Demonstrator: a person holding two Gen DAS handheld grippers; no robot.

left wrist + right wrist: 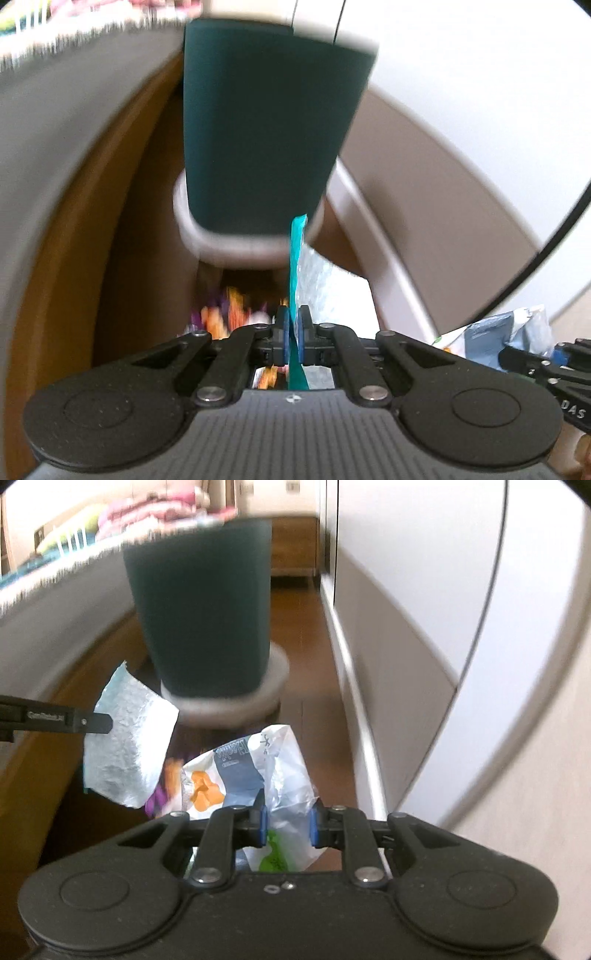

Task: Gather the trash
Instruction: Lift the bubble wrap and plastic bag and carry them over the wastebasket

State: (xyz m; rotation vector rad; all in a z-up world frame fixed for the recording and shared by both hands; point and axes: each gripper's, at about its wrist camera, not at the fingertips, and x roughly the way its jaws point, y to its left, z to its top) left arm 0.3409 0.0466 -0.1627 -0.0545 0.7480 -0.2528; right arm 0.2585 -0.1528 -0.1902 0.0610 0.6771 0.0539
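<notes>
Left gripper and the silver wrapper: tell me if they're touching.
Touching. The left wrist view shows the left gripper with both blue pads pressed on the silver wrapper's teal edge, no gap.

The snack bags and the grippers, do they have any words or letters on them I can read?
"DAS": letters on the right gripper, cut off at the picture's edge.
White snack bag: dark printed words, too blurred to read.
Left gripper: small white lettering on its finger, too blurred to read.
Silver wrapper: no words show.
</notes>
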